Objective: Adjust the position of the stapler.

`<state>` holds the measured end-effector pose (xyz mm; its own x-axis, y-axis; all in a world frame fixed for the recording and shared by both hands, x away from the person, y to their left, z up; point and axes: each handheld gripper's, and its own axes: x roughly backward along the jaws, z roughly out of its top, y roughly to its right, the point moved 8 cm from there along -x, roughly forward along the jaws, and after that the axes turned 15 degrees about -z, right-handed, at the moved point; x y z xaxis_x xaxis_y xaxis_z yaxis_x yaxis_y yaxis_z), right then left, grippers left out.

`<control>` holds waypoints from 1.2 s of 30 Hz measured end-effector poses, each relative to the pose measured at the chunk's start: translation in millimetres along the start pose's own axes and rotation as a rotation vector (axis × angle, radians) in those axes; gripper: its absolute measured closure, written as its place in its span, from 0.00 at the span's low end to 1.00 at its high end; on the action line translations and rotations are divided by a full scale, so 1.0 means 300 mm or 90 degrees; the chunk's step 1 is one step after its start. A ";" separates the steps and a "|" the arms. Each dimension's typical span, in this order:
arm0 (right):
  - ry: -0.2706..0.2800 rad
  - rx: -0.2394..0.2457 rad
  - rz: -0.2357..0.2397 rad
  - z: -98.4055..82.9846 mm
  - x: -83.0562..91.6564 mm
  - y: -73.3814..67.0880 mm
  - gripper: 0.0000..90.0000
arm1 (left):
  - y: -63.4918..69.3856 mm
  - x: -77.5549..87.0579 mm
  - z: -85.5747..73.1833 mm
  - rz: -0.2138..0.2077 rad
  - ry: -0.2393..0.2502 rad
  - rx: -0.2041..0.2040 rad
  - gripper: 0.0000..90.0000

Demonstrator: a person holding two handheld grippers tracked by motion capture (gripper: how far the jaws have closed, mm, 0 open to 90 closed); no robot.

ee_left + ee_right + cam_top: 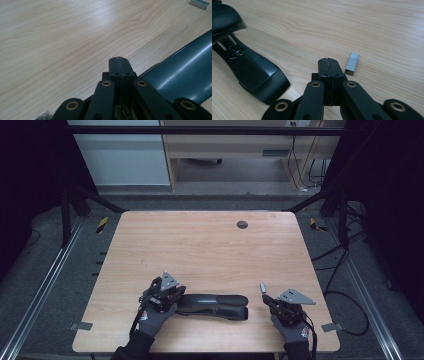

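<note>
High view: a person's gloved hands rest two grippers on the near part of a wooden table. The left gripper lies against the left end of a black stapler, which lies lengthwise between the hands. The right gripper sits apart from the stapler's right end, with a small strip of staples just beyond its tip. A dark round grommet marks the table's far side.

Left gripper view: the left gripper has its jaws pressed together on nothing. The stapler's glossy body runs just beside them, and the staples lie far off at the top edge. Pale lettering on the gripper body is too cut off to read.

Right gripper view: the right gripper has its jaws together too, empty. The staples lie on the wood just beside the tip. The stapler gapes open here, its metal channel exposed.
</note>
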<state>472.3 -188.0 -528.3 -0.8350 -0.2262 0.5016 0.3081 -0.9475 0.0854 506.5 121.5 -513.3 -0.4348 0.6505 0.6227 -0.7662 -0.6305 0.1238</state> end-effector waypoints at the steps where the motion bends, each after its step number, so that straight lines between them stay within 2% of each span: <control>1: 0.000 0.000 0.004 0.000 0.001 -0.005 1.00 | -0.011 0.008 0.003 0.017 0.009 0.000 1.00; 4: -0.002 0.000 0.027 -0.005 0.010 -0.041 1.00 | -0.031 0.041 0.003 0.037 0.029 0.005 1.00; 8: -0.008 0.006 0.060 -0.015 0.022 -0.098 1.00 | -0.062 0.118 -0.026 0.068 0.060 0.016 1.00; 11: -0.016 0.012 0.078 -0.025 0.026 -0.138 1.00 | -0.092 0.183 -0.068 0.085 0.083 0.036 1.00; 12: -0.020 0.017 0.089 -0.030 0.030 -0.161 1.00 | -0.100 0.196 -0.080 0.090 0.086 0.039 1.00; 17: -0.034 0.033 0.112 -0.048 0.038 -0.212 1.00 | -0.147 0.269 -0.158 0.115 0.105 0.073 1.00; 22: -0.045 0.046 0.128 -0.062 0.036 -0.244 1.00 | -0.180 0.292 -0.189 0.122 0.117 0.103 1.00; 29: -0.062 0.059 0.137 -0.077 0.032 -0.258 1.00 | -0.184 0.285 -0.199 0.128 0.110 0.105 0.99; 36: -0.060 0.061 0.137 -0.079 0.026 -0.258 1.00 | -0.187 0.288 -0.198 0.134 0.112 0.104 0.99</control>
<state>431.1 -121.8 -551.4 -0.7004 -0.3939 0.5953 0.5198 -0.8530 0.0472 483.7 238.2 -512.4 -0.6616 0.5535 0.5059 -0.5710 -0.8092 0.1385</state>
